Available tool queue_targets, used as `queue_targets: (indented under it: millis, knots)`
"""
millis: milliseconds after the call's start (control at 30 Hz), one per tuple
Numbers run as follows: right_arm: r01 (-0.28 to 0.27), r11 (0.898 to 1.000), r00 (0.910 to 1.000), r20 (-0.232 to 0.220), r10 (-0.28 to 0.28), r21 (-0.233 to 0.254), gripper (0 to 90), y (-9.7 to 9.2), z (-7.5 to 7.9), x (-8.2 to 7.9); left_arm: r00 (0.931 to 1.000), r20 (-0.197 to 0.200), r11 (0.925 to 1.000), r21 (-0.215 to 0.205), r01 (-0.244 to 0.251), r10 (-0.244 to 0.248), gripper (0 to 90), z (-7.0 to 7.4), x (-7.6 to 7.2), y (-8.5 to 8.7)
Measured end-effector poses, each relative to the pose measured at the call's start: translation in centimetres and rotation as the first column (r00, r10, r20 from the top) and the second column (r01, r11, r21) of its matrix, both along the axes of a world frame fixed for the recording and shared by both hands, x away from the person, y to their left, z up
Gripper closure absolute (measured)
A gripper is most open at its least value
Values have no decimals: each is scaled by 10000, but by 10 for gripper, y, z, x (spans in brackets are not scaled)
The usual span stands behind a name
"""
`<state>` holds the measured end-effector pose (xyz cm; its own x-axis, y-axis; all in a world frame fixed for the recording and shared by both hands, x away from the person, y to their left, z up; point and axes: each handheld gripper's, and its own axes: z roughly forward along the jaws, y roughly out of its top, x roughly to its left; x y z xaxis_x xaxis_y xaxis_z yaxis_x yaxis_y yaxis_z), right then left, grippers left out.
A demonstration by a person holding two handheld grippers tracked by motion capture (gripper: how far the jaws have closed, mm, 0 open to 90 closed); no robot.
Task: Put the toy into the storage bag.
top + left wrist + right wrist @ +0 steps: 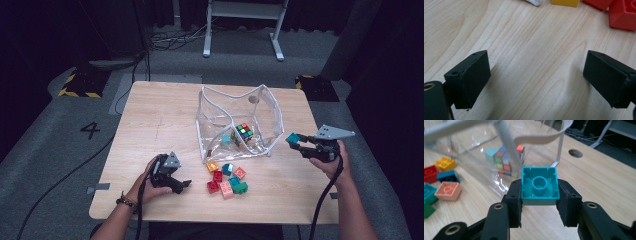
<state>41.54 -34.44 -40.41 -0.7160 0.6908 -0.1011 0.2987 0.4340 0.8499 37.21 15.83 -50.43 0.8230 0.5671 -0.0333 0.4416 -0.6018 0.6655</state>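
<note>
My right gripper (295, 140) (539, 195) is shut on a teal brick (539, 185) (292, 138), held above the table just right of a clear plastic bag (240, 120) (474, 150). The brick's hollow underside faces the camera. Inside the bag lie a colour cube (244, 132) (507, 160) and a light blue brick (226, 139) (490, 154). My left gripper (182, 184) (536, 82) rests open near the table's front, its jaws wide apart over bare wood. A pile of loose bricks (227, 179) lies just right of it.
The wooden table (160, 120) has a round hole (254, 99) (575, 153) near its far edge. Red bricks (621, 13) and a yellow one (565, 2) lie ahead of the left gripper. A white desk frame (242, 27) stands on the floor beyond.
</note>
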Motion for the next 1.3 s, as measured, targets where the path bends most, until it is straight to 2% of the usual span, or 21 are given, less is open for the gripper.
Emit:
queue_targets:
  millis: [100,200,267,300,400,500,700,800,867,1000,1067,1100,1167,1300]
  knots:
    - [65,10000,10000,70,-66,52,595,-3,7,2,10000,1,10000,-1,0,0,75,0,0,0]
    - [217,9998,9993,313,-216,-35,595,-4,22,7,10000,-2,10000,-22,-17,17,76,0,0,0]
    - [267,9996,9990,347,-268,25,595,-5,26,9,10000,-7,10000,-30,-22,22,76,0,0,0]
    - [312,9993,9987,386,-321,224,595,-6,32,12,10000,-11,10000,-33,-23,23,75,0,0,0]
    - [406,9988,9976,546,-421,281,595,-6,39,16,10000,-10,10000,-33,-23,23,75,0,0,0]
    - [435,9983,9969,632,-459,383,595,-3,50,23,10000,-9,10000,-32,-21,21,75,0,0,0]
    - [483,9979,9954,808,-518,442,595,1,62,30,10000,-10,10000,-27,-18,18,75,0,0,0]
    - [463,9975,9930,1058,-518,541,595,5,73,34,10000,-12,10000,-30,-19,19,75,0,0,0]
    - [288,9964,9925,1166,-381,800,594,7,79,35,10000,-13,10000,-33,-21,21,75,0,0,0]
    - [176,9965,9907,1334,-285,821,594,12,88,37,10000,-12,10000,-27,-18,18,76,0,0,0]
    - [121,9967,9911,1309,-225,799,595,18,92,39,10000,-10,10000,-28,-16,16,75,0,0,0]
    - [-95,9968,9927,1209,-2,795,594,23,94,44,10000,-11,10000,-31,-18,18,75,0,0,0]
    - [-6,9989,9933,1158,-49,470,595,31,96,48,10000,-8,10000,-30,-20,20,75,0,0,0]
    - [-350,9984,9930,1139,297,445,594,42,100,56,10000,-12,10000,-29,-17,17,75,0,0,0]
